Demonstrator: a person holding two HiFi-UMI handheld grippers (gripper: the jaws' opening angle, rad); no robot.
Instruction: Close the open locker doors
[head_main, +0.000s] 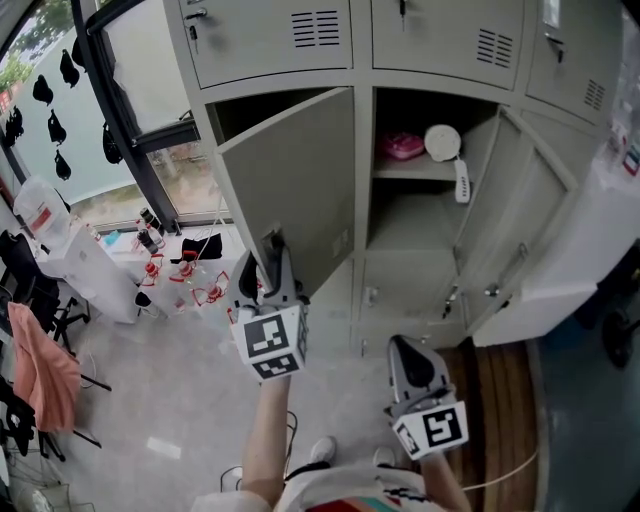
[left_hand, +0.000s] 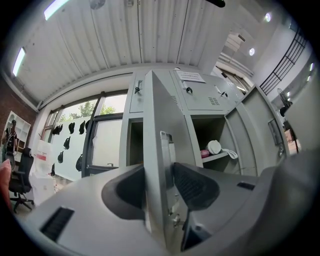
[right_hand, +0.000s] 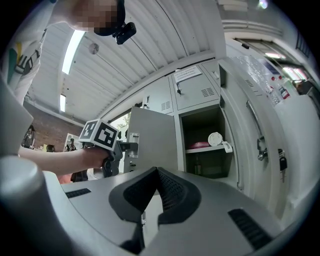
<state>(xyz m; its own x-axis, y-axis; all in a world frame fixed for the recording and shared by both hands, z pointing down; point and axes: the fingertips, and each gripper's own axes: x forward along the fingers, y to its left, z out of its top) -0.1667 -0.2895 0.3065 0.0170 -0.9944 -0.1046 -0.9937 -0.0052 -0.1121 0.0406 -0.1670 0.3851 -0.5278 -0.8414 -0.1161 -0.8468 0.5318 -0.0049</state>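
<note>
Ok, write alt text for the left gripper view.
The left gripper has its jaws either side of the edge of an open grey locker door. Behind, another locker stands open, with a white round thing on its shelf.

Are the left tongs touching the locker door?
Touching. The left gripper view shows the locker door wedged between the left tongs, no gap either side.

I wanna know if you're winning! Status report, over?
Left gripper clamped on left locker door's edge. Right gripper shut, empty. Right locker door wide open, untouched. Nothing seen blocking either door.
</note>
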